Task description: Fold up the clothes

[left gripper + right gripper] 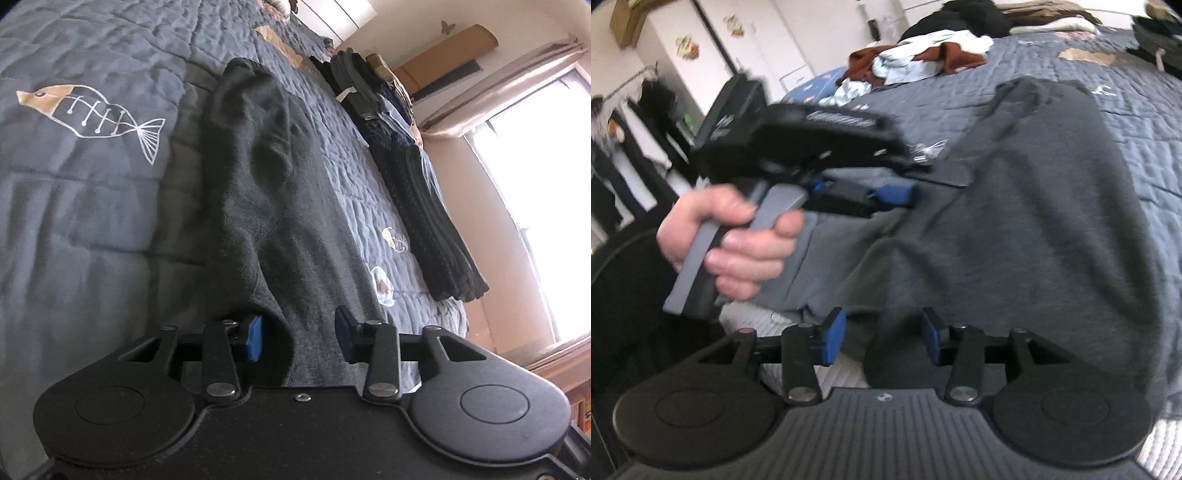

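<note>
No writing can be read in either view. The left claw [892, 194], seen from the right wrist camera, carries a pale printed label on top of its black body, but it is too blurred to make out. The small white tag [345, 95] on the folded clothes stack [406, 155] is too small to read.

The garment [280, 192] lies spread on the bed [92, 221], reaching to its near edge. Along the bed's right edge sits a row of folded clothes [417, 184] — well apart from the garment. At the far-left corner lies a loose heap [916, 59].
</note>
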The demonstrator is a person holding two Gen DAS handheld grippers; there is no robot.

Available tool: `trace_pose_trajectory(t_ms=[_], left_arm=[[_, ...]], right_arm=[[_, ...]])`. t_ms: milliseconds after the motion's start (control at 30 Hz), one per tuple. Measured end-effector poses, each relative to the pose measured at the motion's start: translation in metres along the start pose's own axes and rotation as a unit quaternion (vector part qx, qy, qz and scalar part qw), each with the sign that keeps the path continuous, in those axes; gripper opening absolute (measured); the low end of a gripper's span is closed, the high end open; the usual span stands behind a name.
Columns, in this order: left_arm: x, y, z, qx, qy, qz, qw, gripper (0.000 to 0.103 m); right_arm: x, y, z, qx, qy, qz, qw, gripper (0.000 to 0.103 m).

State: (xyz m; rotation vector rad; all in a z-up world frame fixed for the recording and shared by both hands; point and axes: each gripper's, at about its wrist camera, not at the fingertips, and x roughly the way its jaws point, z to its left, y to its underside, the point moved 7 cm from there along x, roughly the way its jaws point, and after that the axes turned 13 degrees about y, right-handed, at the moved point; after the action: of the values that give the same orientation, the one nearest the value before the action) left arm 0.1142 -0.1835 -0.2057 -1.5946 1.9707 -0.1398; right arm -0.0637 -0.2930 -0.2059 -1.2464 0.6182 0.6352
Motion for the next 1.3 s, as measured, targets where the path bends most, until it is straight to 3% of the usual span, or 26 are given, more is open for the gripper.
trace_pose_trajectory(t_ms=[33, 100, 167, 233, 333, 667, 800, 867, 900, 933, 1000, 1033, 1067, 1167, 1233, 1300], left_arm=[[0.0, -0.001, 0.0, 0.004, -0.002, -0.003, 1.0, 0.009], [-0.005, -0.004, 0.0, 0.006, 0.002, -0.019, 0.9998, 0.006], [-0.012, -0.012, -0.001, 0.003, 0.007, -0.046, 0.9989, 0.003], [-0.018, -0.019, 0.001, -0.001, 0.008, -0.07, 0.9975, 0.003], [-0.016, -0.019, 0.004, -0.002, -0.005, -0.068, 0.9977, 0.003], [-0.001, 0.002, 0.005, 0.013, -0.034, 0.011, 0.9993, 0.011], [-0.002, 0.011, 0.004, 0.02, -0.038, 0.042, 0.9982, 0.012], [-0.004, 0.015, 0.002, 0.027, -0.04, 0.052, 0.9975, 0.025], [-0.006, 0.018, 0.002, 0.03, -0.041, 0.055, 0.9972, 0.044], [-0.008, 0.02, 0.0, 0.035, -0.043, 0.055, 0.9969, 0.055], [-0.009, 0.022, -0.003, 0.047, -0.041, 0.052, 0.9967, 0.049], [-0.008, 0.024, -0.006, 0.046, -0.028, 0.053, 0.9971, 0.033], [-0.007, 0.026, -0.008, 0.044, -0.019, 0.053, 0.9975, 0.027], [-0.006, 0.033, -0.006, 0.033, -0.023, 0.053, 0.9978, 0.026], [-0.007, 0.037, -0.002, 0.027, -0.029, 0.056, 0.9976, 0.026], [-0.012, 0.038, 0.001, 0.018, -0.033, 0.05, 0.998, 0.026]], right_arm=[[0.001, 0.001, 0.003, -0.01, 0.014, -0.002, 1.0, 0.046], [0.004, 0.007, 0.006, -0.035, 0.052, -0.006, 0.998, 0.045], [0.004, 0.011, 0.009, -0.046, 0.051, -0.003, 0.998, 0.038], [0.005, 0.014, 0.012, -0.058, 0.049, 0.0, 0.997, 0.011], [0.005, 0.02, 0.017, -0.074, 0.047, 0.004, 0.996, 0.005], [0.009, 0.037, 0.03, -0.121, 0.039, 0.023, 0.992, 0.004], [0.01, 0.042, 0.031, -0.119, 0.016, 0.048, 0.992, 0.004], [0.006, 0.045, 0.033, -0.113, -0.01, 0.06, 0.992, 0.005], [-0.001, 0.042, 0.033, -0.106, -0.025, 0.057, 0.992, 0.006], [-0.007, 0.038, 0.033, -0.098, -0.04, 0.053, 0.993, 0.008], [-0.013, 0.029, 0.009, -0.056, -0.013, 0.035, 0.998, 0.008], [-0.016, 0.025, -0.003, -0.035, 0.001, 0.026, 0.999, 0.009], [-0.019, 0.02, -0.016, -0.014, 0.015, 0.018, 1.0, 0.009], [-0.029, 0.008, -0.053, 0.049, 0.056, -0.009, 0.997, 0.014], [-0.036, -0.001, -0.078, 0.091, 0.084, -0.027, 0.992, 0.024], [-0.044, -0.008, -0.104, 0.133, 0.111, -0.045, 0.984, 0.025]])
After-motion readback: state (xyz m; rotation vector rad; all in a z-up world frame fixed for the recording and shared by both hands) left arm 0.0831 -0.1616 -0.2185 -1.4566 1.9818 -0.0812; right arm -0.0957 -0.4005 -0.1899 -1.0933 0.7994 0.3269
